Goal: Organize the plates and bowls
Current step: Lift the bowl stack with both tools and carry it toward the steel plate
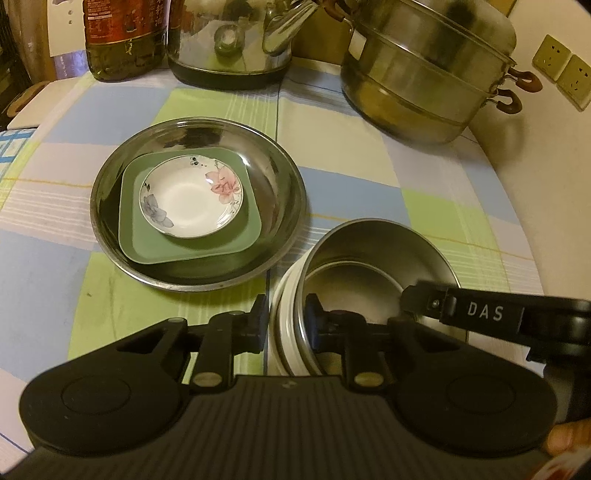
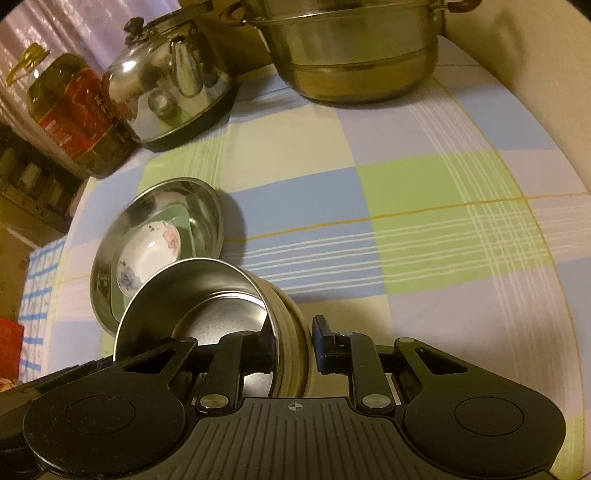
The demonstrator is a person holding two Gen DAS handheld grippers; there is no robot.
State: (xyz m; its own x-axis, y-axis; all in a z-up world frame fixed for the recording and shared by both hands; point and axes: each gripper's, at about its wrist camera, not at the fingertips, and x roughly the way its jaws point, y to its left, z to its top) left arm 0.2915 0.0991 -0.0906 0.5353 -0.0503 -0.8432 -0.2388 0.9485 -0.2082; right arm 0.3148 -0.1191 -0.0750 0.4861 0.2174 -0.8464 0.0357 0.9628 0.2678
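Observation:
A steel-lined bowl with a cream ribbed outside [image 1: 369,258] is held tilted above the checked tablecloth. My left gripper [image 1: 286,325] is shut on its near-left rim, one finger inside and one outside. My right gripper [image 2: 293,343] straddles the opposite rim of the same bowl [image 2: 207,295], with its fingers close to the wall; it also shows in the left wrist view [image 1: 417,299]. To the left, a large steel plate [image 1: 280,177] holds a green square plate [image 1: 192,251] with a small floral dish [image 1: 184,199] on top.
At the back of the table stand an oil bottle [image 1: 122,33], a steel kettle [image 1: 236,37] and a stacked steel steamer pot [image 1: 428,74]. Wall sockets [image 1: 565,70] are on the right. Checked cloth [image 2: 424,221] lies to the right of the bowl.

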